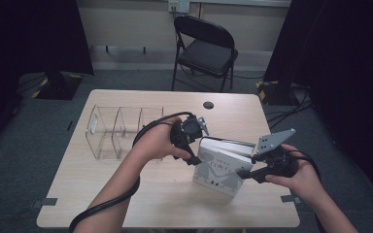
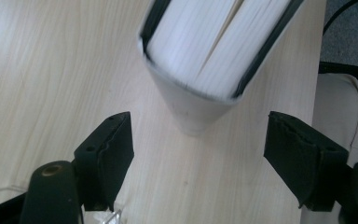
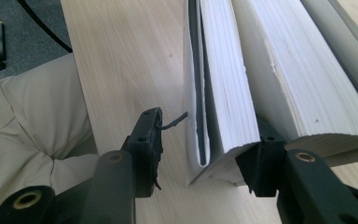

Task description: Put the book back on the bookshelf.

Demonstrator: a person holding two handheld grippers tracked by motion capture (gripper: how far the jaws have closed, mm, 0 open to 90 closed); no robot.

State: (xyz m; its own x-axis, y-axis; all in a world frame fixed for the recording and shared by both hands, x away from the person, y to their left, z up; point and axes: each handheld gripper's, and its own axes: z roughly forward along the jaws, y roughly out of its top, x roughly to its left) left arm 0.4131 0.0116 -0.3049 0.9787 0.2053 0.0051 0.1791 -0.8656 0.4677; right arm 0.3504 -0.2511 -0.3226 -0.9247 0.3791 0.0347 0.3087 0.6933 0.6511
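Right now the book (image 1: 222, 167) stands on its edge at about four o'clock on the bench (image 1: 77, 179). At its right, the right hand-held gripper (image 3: 200, 140) has one jaw wedged among the pages, the other off the cover, gripping nothing. At its left, the left hand-held gripper (image 2: 198, 144) hovers, jaws spread wide and empty.

a pale wooden table (image 1: 102, 194) stands on grey-green carpet (image 1: 19, 160). at twelve o'clock a black folding chair (image 1: 205, 48) faces a cream wall (image 1: 126, 22) with a socket (image 1: 178, 6); black curtains (image 1: 349, 58) hang at three and nine o'clock.
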